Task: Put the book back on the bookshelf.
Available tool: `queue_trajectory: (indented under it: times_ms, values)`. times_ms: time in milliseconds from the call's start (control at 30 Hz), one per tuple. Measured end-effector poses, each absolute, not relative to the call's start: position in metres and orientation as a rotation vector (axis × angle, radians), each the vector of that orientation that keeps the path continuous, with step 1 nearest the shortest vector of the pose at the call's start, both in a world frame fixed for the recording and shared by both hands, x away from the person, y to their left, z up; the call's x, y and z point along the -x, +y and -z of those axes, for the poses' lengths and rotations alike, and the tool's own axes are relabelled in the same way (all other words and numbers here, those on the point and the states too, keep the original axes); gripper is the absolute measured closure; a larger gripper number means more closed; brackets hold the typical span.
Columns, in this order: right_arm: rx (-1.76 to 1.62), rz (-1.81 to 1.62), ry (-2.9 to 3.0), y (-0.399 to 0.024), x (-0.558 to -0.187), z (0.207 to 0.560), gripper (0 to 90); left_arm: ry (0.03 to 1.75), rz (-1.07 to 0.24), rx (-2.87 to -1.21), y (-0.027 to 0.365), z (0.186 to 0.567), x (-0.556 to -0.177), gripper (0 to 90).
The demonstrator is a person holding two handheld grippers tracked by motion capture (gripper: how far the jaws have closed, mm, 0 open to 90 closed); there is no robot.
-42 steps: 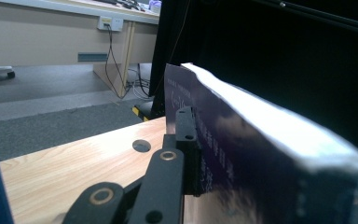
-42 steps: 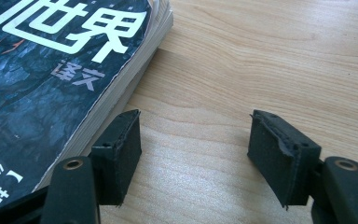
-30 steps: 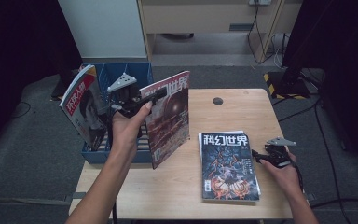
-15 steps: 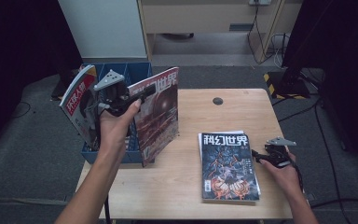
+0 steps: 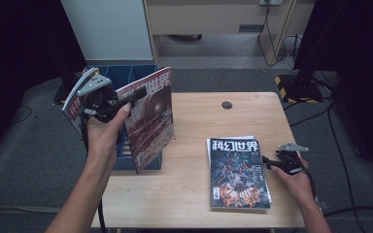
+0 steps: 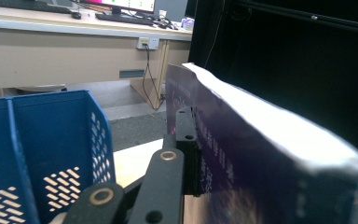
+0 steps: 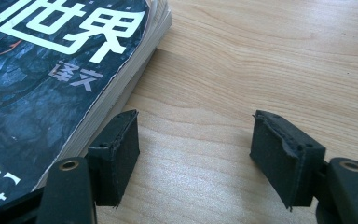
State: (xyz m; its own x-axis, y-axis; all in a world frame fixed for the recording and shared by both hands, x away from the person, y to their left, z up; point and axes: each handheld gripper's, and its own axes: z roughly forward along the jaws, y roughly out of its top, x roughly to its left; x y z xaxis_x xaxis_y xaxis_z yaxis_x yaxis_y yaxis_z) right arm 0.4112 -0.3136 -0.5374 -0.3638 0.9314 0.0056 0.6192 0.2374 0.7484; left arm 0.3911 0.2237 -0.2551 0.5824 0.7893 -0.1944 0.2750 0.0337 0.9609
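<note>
- At the far left of the high view, a magazine with a red cover [image 5: 74, 104] leans in the blue file rack [image 5: 126, 77], which stands at the table's left edge.
- The left hand-held gripper [image 5: 126, 101] is clamped tight on the top edge of an upright magazine [image 5: 150, 121], near the corner closest to the rack. In the left gripper view its black jaws pinch the cover of that magazine [image 6: 261, 154], whose white page edge runs away to the right.
- This held magazine hangs above the rack's front right corner, tilted a little, cover facing the person, lower edge just over the rack and the table [image 5: 194, 194].
- Further right, a stack of magazines [image 5: 238, 174] lies flat on the table, the top cover dark with large white characters.
- The right hand-held gripper [image 5: 272, 162] rests low at the right edge of that stack, pointing toward it. In the right gripper view its jaws stand partly apart with only bare wood between them; the stack [image 7: 51, 70] lies just beside its left jaw, which comes close to the page edges; I cannot tell whether they touch.
- A small dark round disc [image 5: 227, 105] sits near the table's far edge.
</note>
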Motion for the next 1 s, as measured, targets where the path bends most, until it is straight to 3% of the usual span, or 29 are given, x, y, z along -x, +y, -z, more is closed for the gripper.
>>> queue_trajectory:
  times_ms: [1000]
  values:
    - [-1.419, -0.935, 2.07, -0.313, -0.411, 0.537, 32.3, 1.017, -0.574, -1.479, 0.279, 0.254, -0.378, 83.6]
